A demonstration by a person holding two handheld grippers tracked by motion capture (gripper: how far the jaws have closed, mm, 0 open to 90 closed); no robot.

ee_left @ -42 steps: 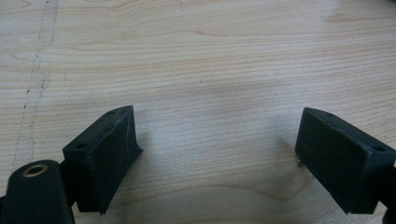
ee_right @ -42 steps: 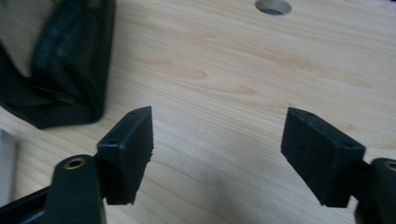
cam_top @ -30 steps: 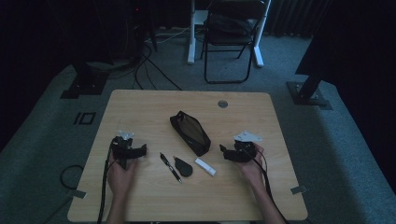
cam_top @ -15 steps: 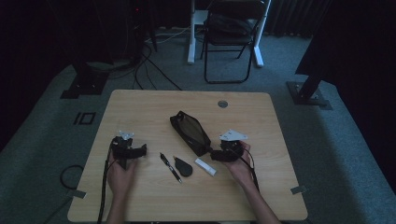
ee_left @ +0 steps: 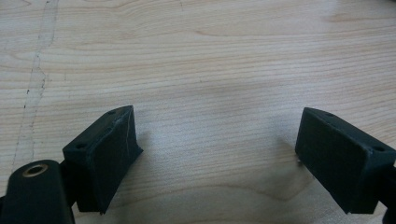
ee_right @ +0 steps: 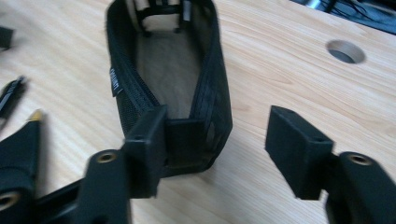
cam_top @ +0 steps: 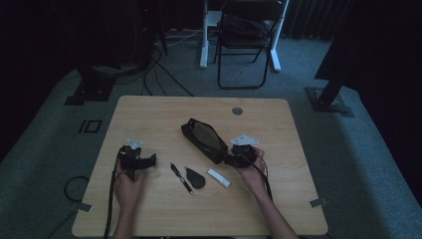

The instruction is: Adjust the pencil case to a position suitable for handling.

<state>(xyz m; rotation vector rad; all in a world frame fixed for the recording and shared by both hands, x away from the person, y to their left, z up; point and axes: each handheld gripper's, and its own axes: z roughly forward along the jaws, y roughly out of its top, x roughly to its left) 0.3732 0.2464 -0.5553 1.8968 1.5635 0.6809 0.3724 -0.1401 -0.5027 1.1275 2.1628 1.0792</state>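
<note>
Right gripper at pouch near end, 5 o'clock of table centre; jaws partly apart, just been closing, one jaw inside pouch mouth, other outside, wall between, not yet pinched. Left gripper at 8 o'clock, jaws wide, nothing between, over bare wood.

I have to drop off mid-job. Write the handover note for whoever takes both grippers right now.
Left gripper: open, nothing between its fingers, near the table's left side.
Right gripper: fingers have just been closing around the near end of the open black mesh pouch, not yet pressing it.
Pen, dark teardrop piece and white stick lie beside the pouch, none inside.
Left, likely: grip the pouch, load the items.
</note>
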